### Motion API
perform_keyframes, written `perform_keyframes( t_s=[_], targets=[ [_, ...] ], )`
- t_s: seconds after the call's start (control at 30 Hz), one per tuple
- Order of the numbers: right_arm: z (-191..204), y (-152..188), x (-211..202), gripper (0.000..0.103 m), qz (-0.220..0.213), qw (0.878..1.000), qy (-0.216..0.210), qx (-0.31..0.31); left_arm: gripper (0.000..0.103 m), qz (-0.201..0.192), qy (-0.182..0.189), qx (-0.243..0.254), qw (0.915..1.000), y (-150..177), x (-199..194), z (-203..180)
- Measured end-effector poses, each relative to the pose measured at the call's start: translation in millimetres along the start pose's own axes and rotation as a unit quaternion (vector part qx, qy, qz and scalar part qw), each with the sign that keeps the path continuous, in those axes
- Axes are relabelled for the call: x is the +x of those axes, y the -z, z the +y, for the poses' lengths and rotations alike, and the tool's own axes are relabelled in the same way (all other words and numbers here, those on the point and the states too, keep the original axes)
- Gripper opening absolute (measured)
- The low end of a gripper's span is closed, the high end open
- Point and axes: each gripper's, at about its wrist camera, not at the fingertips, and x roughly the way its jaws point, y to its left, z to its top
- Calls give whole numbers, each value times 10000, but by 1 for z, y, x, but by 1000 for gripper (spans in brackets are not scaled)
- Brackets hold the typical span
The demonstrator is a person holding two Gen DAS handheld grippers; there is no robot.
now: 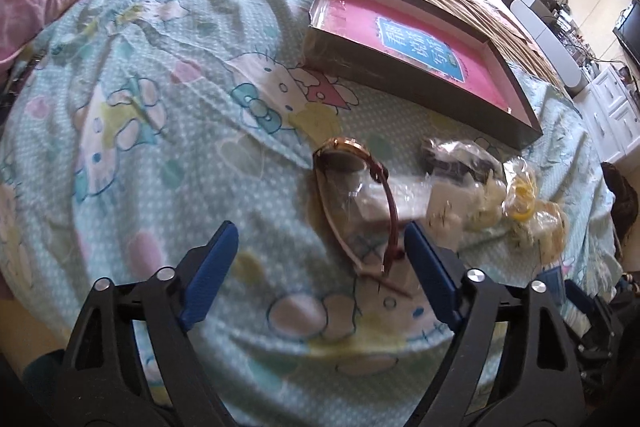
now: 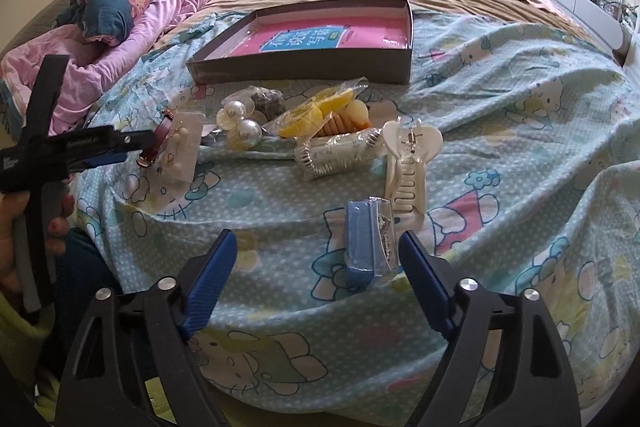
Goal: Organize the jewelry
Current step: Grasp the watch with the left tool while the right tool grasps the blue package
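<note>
Fingers of the left gripper (image 1: 318, 251) stand wide apart and grip nothing; its right finger (image 1: 430, 273) sits just beside the dark red strap of a watch (image 1: 352, 187) lying on the bedsheet (image 1: 140, 155), short of the near wall of the shallow box (image 1: 420, 83). I judge the watch light, its case hard and slick, its strap limp, so the strap close to the case looks the surest hold. Bagged trinkets (image 1: 520, 199) lie beyond it.

From the right wrist, the right gripper (image 2: 316, 251) is likewise spread and empty, a blue packet (image 2: 366, 247) between its tips near the bed's front edge. The plastic sleeve looks slippery; pinch the stiff blue card. A white hair claw (image 2: 408, 167) stands just behind.
</note>
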Motion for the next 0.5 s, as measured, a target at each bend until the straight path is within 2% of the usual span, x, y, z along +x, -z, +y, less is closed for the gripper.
perform_keyframes(
  t_s=[0.07,0.17,0.37,0.5],
  targets=[
    [0,1,2,76,24,10000,-17,4,75,73,97,-31,9999,-6,6,1],
    [-2,1,6,72,66,10000,9,30,66,106,129,-15,9999,-14,14,-1],
    [-12,0,14,52,161,9997,71,174,53,130,261,-2,9996,-25,23,-1],
    [-17,1,19,40,229,9994,93,241,46,125,187,152,9996,-26,30,-9]
  ],
)
